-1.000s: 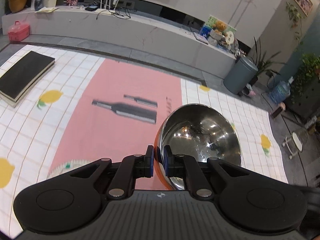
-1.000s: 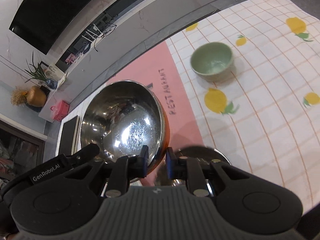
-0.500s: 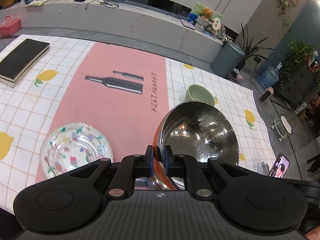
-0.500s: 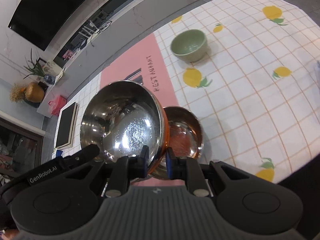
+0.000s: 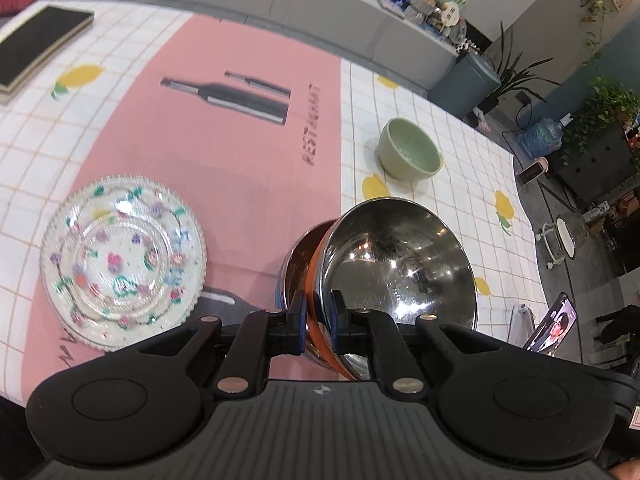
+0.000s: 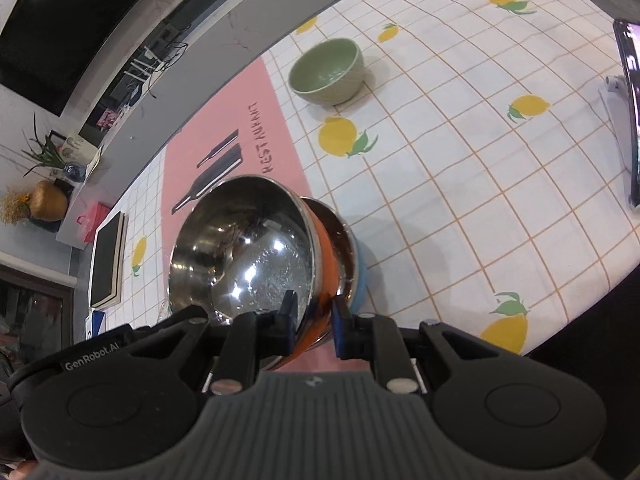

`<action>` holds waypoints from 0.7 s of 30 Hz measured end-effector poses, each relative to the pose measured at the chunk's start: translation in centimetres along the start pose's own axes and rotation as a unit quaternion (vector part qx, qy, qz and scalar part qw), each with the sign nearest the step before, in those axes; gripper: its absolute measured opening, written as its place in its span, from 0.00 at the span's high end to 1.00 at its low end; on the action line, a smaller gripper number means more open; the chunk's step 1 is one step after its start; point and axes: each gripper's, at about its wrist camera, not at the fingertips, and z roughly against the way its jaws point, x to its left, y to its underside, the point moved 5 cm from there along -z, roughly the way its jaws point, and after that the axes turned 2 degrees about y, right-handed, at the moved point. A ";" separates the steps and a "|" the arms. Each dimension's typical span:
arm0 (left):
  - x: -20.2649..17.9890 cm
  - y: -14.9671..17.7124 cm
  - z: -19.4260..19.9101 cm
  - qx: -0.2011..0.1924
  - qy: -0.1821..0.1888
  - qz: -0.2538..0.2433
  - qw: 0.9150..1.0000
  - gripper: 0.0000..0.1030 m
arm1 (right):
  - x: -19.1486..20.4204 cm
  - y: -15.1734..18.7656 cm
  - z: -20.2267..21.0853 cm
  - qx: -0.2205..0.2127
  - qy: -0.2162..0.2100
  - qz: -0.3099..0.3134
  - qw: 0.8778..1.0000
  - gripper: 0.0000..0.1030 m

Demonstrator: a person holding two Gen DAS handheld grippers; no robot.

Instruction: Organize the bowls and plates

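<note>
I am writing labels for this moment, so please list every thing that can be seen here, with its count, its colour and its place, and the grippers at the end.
orange steel bowl: 1, orange outside, held tilted over another bowl
blue steel bowl: 1, blue outside, on the cloth under the orange one
green bowl: 1, pale green, far right
glass plate: 1, clear, flowered, near left
book: 1, black cover, far left
phone: 1, screen lit, on a stand at the right edge
tablecloth: 1, pink and white, lemons
left gripper: shut on the orange bowl's rim
right gripper: shut on the same rim
</note>
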 end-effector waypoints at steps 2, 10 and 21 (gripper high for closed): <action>0.0 0.1 -0.2 0.002 0.000 0.002 1.000 0.88 | -0.1 -0.1 -0.3 0.002 0.000 -0.003 1.000 0.84; 0.5 -0.1 -0.9 0.014 -0.007 0.012 1.000 0.88 | 0.3 -0.5 -1.1 -0.001 0.008 0.016 1.000 0.85; 0.4 -0.2 -1.5 0.021 -0.013 0.010 1.000 0.86 | 0.3 -0.6 -1.6 0.000 0.017 0.023 1.000 0.85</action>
